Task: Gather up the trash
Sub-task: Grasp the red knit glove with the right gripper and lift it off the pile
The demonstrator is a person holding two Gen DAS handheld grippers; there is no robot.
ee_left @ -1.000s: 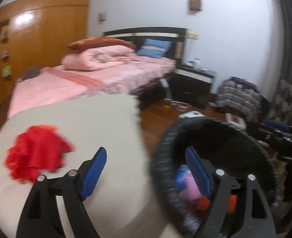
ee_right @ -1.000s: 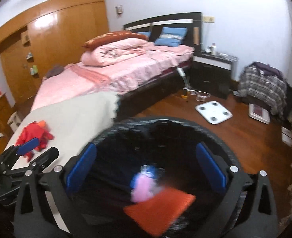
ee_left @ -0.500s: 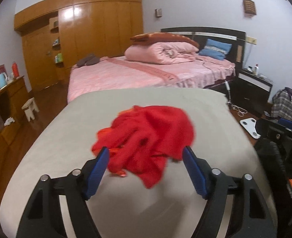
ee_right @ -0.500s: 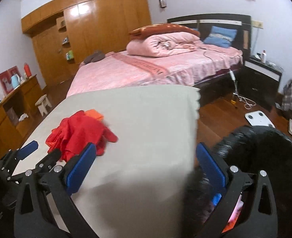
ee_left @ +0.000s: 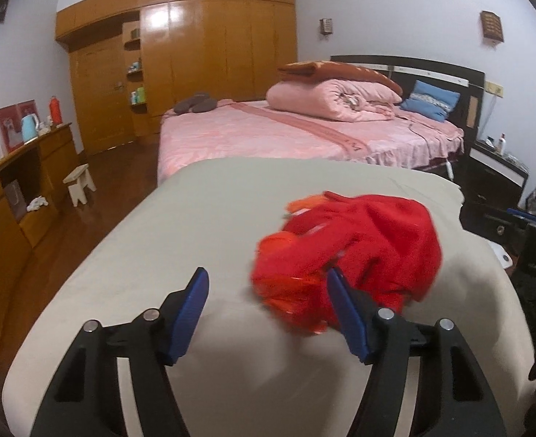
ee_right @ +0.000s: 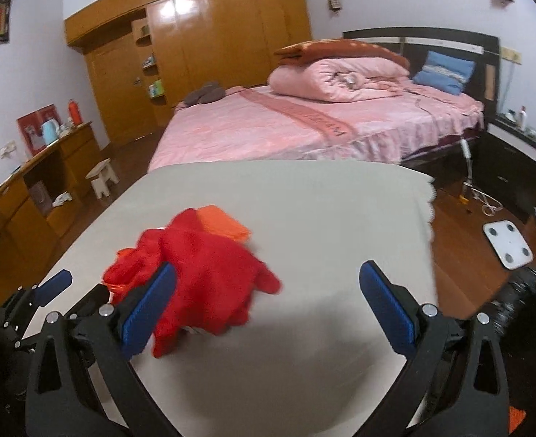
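I hold both tongs over the table (ee_right: 304, 196), and both are spread wide with nothing between their pads. The left tongs (ee_left: 268, 313) sit close to the red crumpled heap (ee_left: 351, 251), which lies at about one o'clock from them, their right pad just at its near edge. From the right tongs (ee_right: 268, 302) the same heap (ee_right: 202, 276) lies at about eleven o'clock, partly behind my left pad. An orange scrap (ee_right: 224, 224) peeks out at the heap's far side (touching it or tucked under, I cannot tell which).

The black bin (ee_right: 533, 309) shows only as a dark fuzzy rim at four o'clock in the right view, off the table's edge; a sliver of orange shows low beside it, but I cannot say from here what it is.

As I judge it, this red heap and the orange scrap are what is left on the table. The grab is not yet made, and the carry to the bin comes after it.
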